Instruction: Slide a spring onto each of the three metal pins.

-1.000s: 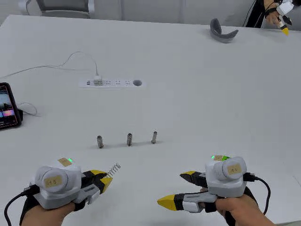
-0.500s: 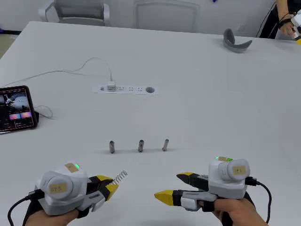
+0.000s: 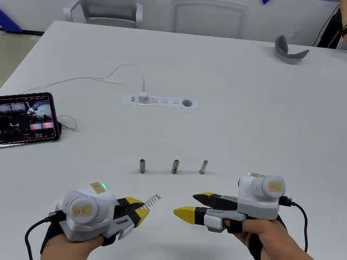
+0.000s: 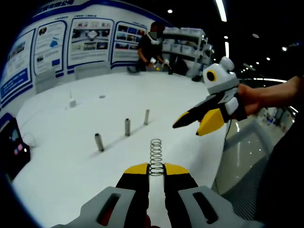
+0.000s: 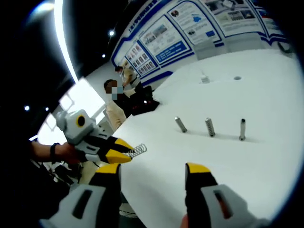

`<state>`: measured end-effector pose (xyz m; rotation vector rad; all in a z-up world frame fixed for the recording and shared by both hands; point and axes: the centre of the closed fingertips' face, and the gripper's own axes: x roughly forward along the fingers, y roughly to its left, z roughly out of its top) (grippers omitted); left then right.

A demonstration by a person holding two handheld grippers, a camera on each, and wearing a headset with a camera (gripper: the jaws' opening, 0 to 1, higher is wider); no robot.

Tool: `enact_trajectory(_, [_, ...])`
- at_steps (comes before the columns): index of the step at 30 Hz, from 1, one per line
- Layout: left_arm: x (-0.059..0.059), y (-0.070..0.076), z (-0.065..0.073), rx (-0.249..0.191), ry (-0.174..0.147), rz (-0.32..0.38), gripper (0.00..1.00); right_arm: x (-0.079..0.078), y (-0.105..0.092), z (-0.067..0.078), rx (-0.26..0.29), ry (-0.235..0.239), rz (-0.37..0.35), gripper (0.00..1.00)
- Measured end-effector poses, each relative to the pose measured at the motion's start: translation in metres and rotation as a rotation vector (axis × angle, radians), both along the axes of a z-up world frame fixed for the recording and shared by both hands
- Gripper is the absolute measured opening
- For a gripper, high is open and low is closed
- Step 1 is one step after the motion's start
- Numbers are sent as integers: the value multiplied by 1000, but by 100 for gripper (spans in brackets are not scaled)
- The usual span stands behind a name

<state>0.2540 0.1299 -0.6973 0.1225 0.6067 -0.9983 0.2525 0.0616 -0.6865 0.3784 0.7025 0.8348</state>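
Three short metal pins stand in a row on the white table: left pin, middle pin, right pin. The left and middle ones look ribbed, as if coiled; the right one looks smooth. My left gripper is shut on the end of a small spring, which points toward the pins. The left gripper view shows that spring upright between my jaws. My right gripper is open and holds nothing, just right of the spring, in front of the pins.
A white power strip with a cable lies beyond the pins. A tablet with a lit screen sits at the left edge. A grey curved object lies far right. Chairs stand behind the table. A person stands in the background.
The head camera has shifted, so the whole scene sits further right. My right gripper has moved left and forward, closer to the spring. The left gripper still holds the spring.
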Motion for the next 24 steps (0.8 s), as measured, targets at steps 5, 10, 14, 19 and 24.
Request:
enact_trajectory(5, [2, -6, 4, -10, -10, -11, 10, 2, 12, 5, 37, 6, 21, 51])
enact_trajectory(10, [1, -13, 9, -17, -21, -24, 10, 5, 19, 13, 88, 13, 20, 47])
enact_trajectory(14, [0, -19, 13, -24, -29, -34, 10, 6, 22, 16, 114, 18, 19, 43])
enact_trajectory(19, [1, -24, 16, -28, -39, -52, 10, 6, 26, 21, 141, 24, 28, 40])
enact_trajectory(24, [1, -29, 21, -30, -53, -68, 10, 5, 30, 24, 165, 30, 32, 38])
